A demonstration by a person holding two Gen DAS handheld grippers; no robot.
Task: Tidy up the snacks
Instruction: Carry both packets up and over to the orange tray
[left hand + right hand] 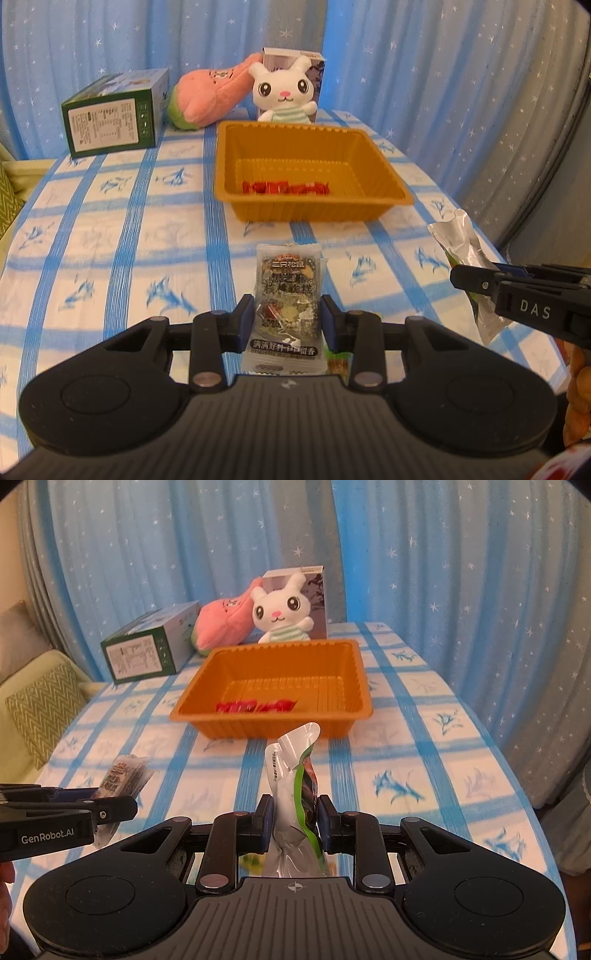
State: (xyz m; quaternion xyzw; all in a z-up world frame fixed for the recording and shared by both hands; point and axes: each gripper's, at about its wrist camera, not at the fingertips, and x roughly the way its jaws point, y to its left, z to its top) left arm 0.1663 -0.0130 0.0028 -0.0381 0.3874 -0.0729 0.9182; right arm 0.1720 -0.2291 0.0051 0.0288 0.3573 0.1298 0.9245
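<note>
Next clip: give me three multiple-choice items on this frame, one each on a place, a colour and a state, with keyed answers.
1. Where do the red snacks lie?
A. in the tray
B. on the green box
C. beside the rabbit

2. What colour is the tray?
A. blue
B. orange
C. white

3. The right hand-held gripper is:
A. open and empty
B. shut on a silver packet
C. shut on the rabbit

Answers: 1 A, they sit inside the tray's front wall; 2 B, its walls are orange; 3 B, the silver packet stands clamped between the pads.
</note>
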